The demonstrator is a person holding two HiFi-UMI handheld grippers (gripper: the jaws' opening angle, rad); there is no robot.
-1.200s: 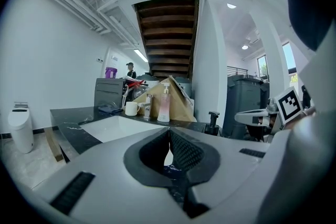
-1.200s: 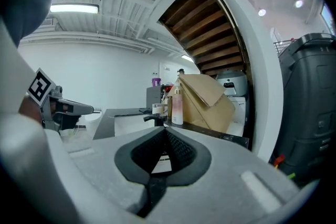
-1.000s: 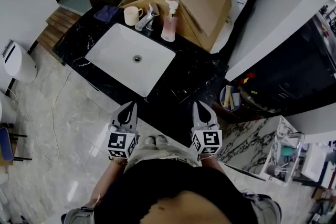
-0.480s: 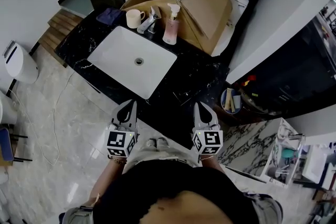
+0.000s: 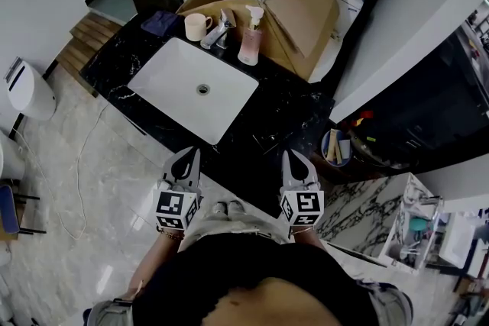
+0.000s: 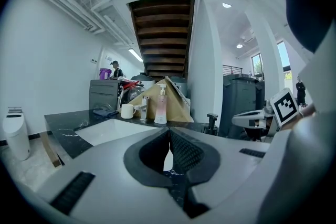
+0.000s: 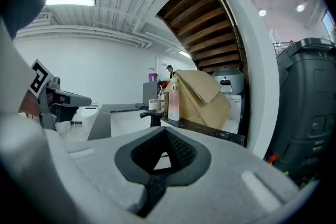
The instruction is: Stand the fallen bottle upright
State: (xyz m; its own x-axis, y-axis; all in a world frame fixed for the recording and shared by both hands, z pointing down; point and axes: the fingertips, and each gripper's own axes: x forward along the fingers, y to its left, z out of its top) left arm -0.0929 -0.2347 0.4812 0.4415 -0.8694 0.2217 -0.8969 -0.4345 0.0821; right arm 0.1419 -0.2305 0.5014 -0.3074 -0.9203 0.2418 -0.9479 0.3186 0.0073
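Head view: pump bottle [image 5: 249,42] already upright at 12 o'clock behind sink [image 5: 164,80], well apart from left gripper [image 5: 186,155] and right gripper [image 5: 293,156]; left gripper view: jaws clenched, empty; right gripper view: same; bottle probably light, slick plastic, so grip mid-body, not pump.

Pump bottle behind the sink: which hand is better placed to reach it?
Right, narrowly. The bottle stands upright by the far right corner of the sink, slightly nearer the right tongs than the left tongs. Both are shut and empty, back at the counter edge.
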